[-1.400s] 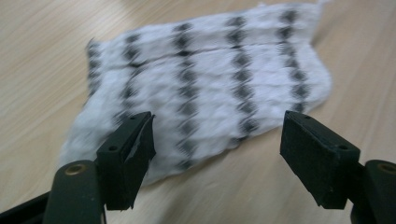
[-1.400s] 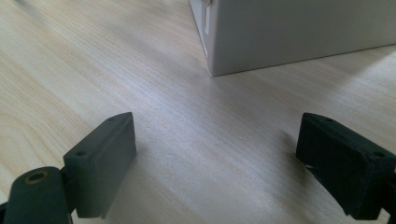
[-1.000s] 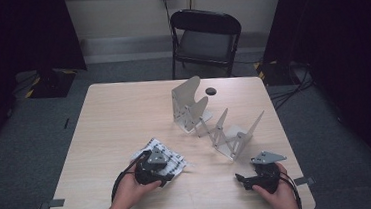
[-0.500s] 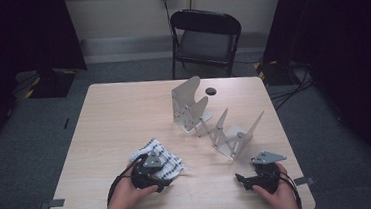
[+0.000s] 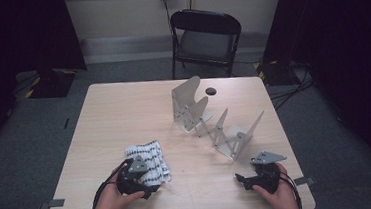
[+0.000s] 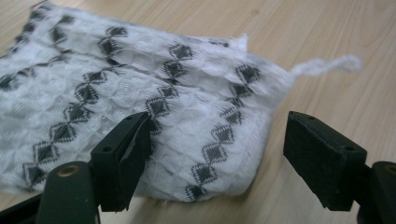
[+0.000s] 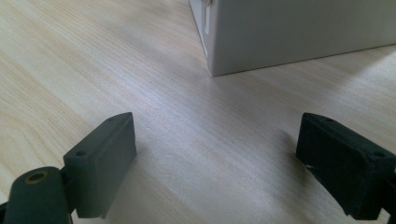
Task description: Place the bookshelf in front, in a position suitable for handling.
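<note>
A folded white cloth with black diamond patterns (image 5: pixel 147 158) lies flat on the table near the front left. My left gripper (image 5: pixel 148 186) sits at the cloth's near edge. In the left gripper view its jaws (image 6: pixel 215 130) have just been opening and stand apart. The cloth's corner (image 6: pixel 140 93) lies between them and is not pinched; a thread loop trails off to the right. My right gripper (image 5: pixel 241 179) rests near the front right edge, open with bare wood between its jaws (image 7: pixel 215 135).
A grey folding metal rack (image 5: pixel 209 117) zigzags across the middle right of the wooden table (image 5: pixel 114 115), and its end plate (image 7: pixel 289 32) stands just ahead of the right gripper. A small black disc (image 5: pixel 211 90) lies behind it. A black folding chair (image 5: pixel 205 32) stands beyond the far edge.
The left gripper has drawn back toward the near edge and its jaws have opened, leaving the cloth lying on the table. The right gripper has stayed put.
</note>
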`<state>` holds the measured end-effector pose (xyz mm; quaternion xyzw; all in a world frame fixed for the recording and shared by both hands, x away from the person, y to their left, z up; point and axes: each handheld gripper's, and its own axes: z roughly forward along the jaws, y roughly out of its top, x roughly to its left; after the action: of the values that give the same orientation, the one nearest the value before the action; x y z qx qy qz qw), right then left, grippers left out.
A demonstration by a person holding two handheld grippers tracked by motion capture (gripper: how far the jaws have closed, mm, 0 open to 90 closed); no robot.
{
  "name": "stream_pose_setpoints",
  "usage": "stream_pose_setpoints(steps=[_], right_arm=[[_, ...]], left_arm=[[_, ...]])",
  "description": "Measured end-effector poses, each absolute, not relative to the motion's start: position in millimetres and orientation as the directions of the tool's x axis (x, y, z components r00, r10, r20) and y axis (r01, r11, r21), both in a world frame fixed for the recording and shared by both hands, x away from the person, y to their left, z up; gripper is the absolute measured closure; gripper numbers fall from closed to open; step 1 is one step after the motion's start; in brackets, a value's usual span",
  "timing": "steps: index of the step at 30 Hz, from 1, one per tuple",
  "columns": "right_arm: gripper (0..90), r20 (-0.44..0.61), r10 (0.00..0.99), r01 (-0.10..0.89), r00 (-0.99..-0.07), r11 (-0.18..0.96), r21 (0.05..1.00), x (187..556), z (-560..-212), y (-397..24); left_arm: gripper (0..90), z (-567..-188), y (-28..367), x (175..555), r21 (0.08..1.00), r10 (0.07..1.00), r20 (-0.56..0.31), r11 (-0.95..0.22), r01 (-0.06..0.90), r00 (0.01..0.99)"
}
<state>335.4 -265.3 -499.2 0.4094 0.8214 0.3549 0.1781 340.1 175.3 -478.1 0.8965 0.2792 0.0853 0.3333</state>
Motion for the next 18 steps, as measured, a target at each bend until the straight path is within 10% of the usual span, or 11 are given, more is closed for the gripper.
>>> stream_pose_setpoints(steps=[18], right_arm=[[11.4,-0.002,0.799,0.546,-0.601,0.413,0.729,335.4,-499.2,-265.3]], left_arm=[[19.8,-475.0,226.6,354.1,0.652,0.672,-0.071,-0.528,0.544,0.737]])
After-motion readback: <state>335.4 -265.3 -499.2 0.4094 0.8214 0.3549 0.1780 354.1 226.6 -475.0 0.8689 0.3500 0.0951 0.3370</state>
